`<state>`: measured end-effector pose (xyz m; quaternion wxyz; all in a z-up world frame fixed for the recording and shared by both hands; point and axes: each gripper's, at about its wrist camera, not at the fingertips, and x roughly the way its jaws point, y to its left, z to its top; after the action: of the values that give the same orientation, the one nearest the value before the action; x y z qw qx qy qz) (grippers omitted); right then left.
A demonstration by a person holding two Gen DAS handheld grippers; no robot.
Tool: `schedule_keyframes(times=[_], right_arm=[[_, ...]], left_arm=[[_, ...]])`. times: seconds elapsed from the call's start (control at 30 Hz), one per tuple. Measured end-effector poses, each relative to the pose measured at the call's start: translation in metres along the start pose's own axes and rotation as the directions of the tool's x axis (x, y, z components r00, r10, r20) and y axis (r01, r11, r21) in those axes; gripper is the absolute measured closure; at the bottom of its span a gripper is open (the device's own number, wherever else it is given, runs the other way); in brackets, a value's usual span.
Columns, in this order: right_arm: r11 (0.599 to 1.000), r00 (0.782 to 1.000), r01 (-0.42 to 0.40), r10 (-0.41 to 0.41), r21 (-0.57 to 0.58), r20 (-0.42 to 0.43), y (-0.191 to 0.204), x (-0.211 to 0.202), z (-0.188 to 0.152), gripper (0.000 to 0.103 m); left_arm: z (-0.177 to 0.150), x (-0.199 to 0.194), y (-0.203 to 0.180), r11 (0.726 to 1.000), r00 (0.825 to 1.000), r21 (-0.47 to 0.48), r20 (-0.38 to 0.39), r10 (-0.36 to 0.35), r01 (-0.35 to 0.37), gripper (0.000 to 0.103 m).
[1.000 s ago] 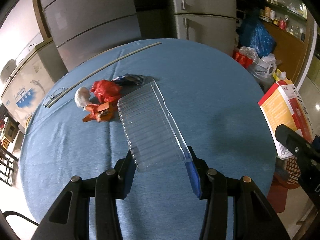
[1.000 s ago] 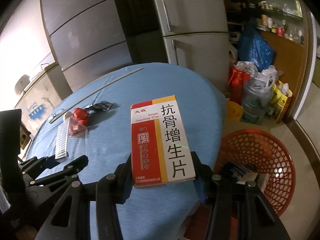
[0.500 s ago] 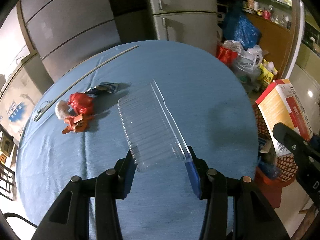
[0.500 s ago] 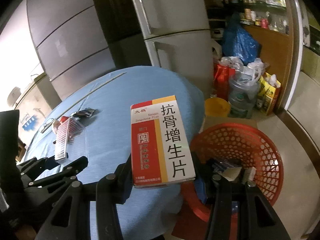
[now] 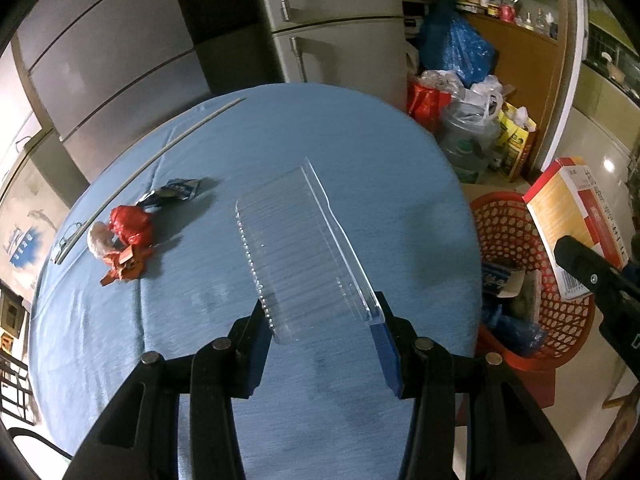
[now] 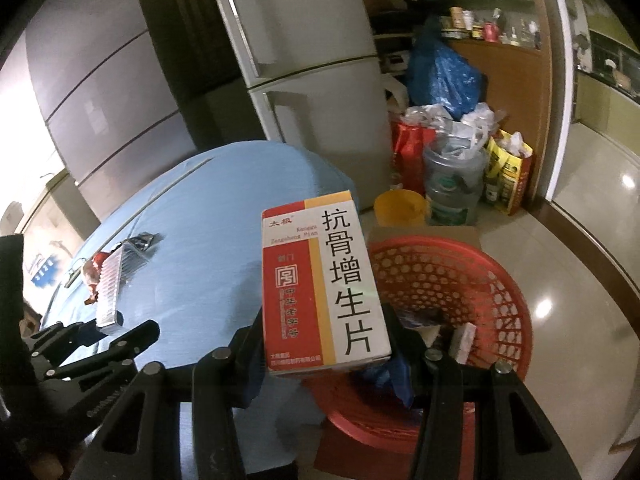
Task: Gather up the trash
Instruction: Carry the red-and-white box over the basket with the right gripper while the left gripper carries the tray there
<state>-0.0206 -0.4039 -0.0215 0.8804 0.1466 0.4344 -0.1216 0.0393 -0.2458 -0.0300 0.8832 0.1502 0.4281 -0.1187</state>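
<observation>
Right wrist view showed right gripper (image 6: 326,354) jaws clamping box (image 6: 324,292) above basket (image 6: 460,280); left gripper (image 5: 320,328) jaws gripped tray (image 5: 300,248). Next, probably: release box.

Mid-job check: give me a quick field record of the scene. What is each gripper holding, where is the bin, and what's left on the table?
left gripper: shut on clear plastic tray, held above the table
right gripper: shut on medicine box, at the table's edge, partly over the basket
bin: red basket on the floor beside the table, already holding some trash
left on blue table: red wrapper pile, dark blue packet, thin rod
</observation>
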Motion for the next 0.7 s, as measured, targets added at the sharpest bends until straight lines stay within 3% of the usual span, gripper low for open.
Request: schedule_keyframes(times=[0.7], right_arm=[[0.989,0.992,0.123,-0.123,0.084,0.0,-0.064,-0.005,0.004,0.049]], left_arm=[[0.013,-0.004,-0.07,0.983,0.993,0.144,0.022,-0.117,0.113,0.054]])
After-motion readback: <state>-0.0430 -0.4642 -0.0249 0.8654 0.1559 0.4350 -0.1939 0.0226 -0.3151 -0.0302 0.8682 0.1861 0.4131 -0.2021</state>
